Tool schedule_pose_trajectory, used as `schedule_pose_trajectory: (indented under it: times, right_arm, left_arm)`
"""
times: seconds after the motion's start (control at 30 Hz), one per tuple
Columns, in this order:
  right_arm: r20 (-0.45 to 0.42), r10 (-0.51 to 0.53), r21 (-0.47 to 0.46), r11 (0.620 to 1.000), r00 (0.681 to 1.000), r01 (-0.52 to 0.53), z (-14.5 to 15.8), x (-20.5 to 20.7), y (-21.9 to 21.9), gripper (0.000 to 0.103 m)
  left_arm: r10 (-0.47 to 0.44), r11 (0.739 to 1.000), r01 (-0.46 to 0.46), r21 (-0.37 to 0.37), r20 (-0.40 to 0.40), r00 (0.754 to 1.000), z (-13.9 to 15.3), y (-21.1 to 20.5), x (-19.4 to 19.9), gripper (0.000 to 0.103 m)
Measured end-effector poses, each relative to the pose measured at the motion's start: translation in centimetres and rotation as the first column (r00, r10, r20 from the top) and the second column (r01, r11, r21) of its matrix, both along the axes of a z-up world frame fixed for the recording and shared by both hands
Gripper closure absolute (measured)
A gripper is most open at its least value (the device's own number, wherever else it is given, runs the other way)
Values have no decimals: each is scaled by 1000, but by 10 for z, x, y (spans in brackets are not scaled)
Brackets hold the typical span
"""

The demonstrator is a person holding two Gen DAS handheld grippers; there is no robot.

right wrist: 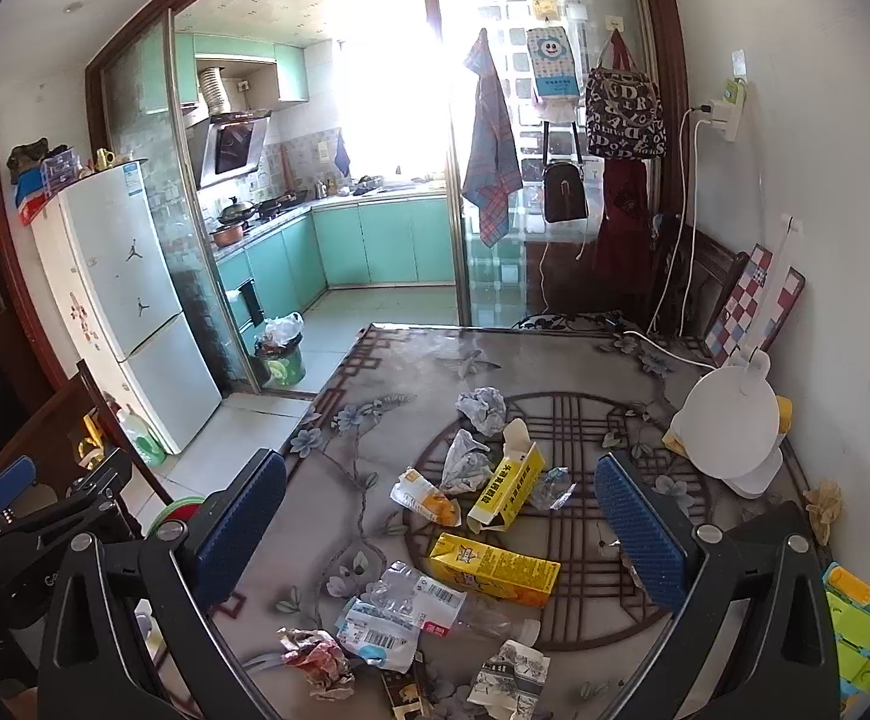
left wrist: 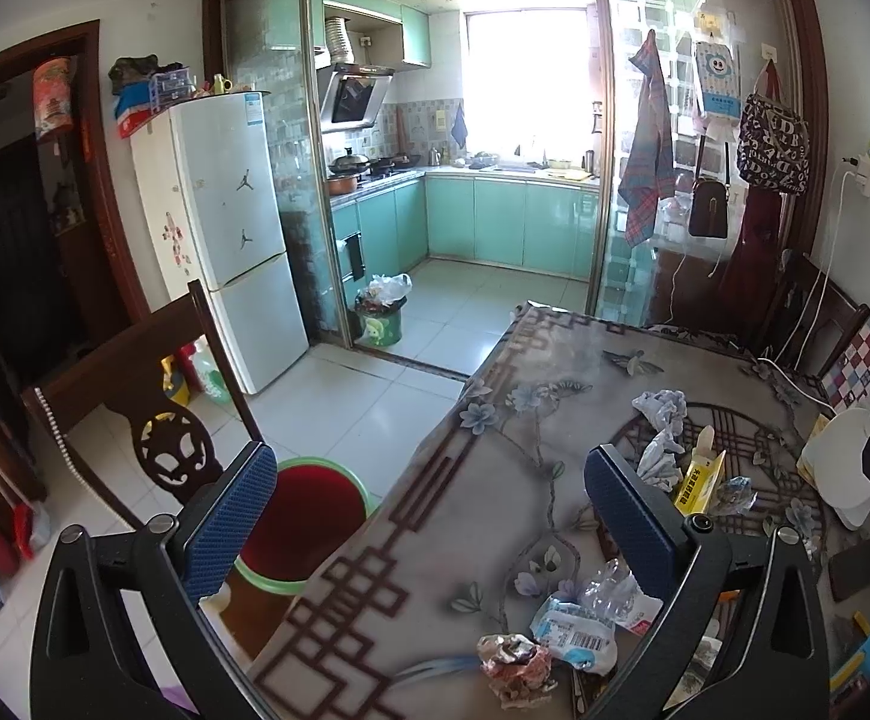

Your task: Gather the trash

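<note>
Litter covers the near half of a dining table [right wrist: 375,360] laid with a floral patterned cloth, and the right gripper [right wrist: 441,516], jaws spread wide and holding nothing, hangs directly over it. The lying yellow carton [right wrist: 495,567] sits between and just below its two blue pads, long axis running from the table's left edge toward its right and dipping toward the near edge, so it lies roughly across the gripper's line of sight. Beyond it toward the table's centre stand an open yellow box [right wrist: 504,489], an orange snack wrapper [right wrist: 426,495] and crumpled paper [right wrist: 482,408]; at the near edge lie a crushed clear bottle [right wrist: 417,600] and a crumpled foil wad [right wrist: 315,660]. The left gripper [left wrist: 429,516], equally wide and empty, hovers over the table's near left edge, so the right looks nearer the carton, a judgement from angle alone. A green-rimmed bin [left wrist: 309,516] with a red interior waits on the floor beside the table's left edge. A white fan [right wrist: 729,426] occupies the right edge; the room opens onto a turquoise kitchen [right wrist: 375,240] past a white fridge [right wrist: 129,300].
</note>
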State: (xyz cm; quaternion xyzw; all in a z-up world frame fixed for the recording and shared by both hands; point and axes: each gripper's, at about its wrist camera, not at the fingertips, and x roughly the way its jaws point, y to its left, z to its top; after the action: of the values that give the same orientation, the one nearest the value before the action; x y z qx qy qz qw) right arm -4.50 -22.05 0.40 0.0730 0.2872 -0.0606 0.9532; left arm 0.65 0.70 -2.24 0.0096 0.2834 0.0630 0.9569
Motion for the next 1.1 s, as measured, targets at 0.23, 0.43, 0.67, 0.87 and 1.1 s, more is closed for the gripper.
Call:
schedule_pose_trajectory:
  times: [0.23, 0.43, 0.67, 0.87, 1.1]
  right_arm:
    - [-41, -13, 1, 1000, 999, 14, -12, 17, -19, 0]
    - [-135, 152, 87, 986, 979, -141, -56, 56, -39, 0]
    - [-426, 470, 148, 879, 773, -453, -173, 111, -10, 1]
    - [-599, 561, 80, 752, 572, -654, -246, 121, 5, 10]
    - [-646, 568, 4, 670, 510, -742, -259, 124, 18, 18]
  left_arm:
    - [6, 1000, -5, 15, -52, 999, -17, -1, 12, 0]
    - [-93, 996, 91, -18, -182, 979, -63, 4, 25, 0]
    - [-190, 979, 205, 1, -374, 908, -131, 0, 5, 0]
    - [-266, 962, 261, -78, -479, 836, -168, -1, -1, 0]
    - [-341, 940, 289, -181, -531, 776, -206, -20, 16, 0]
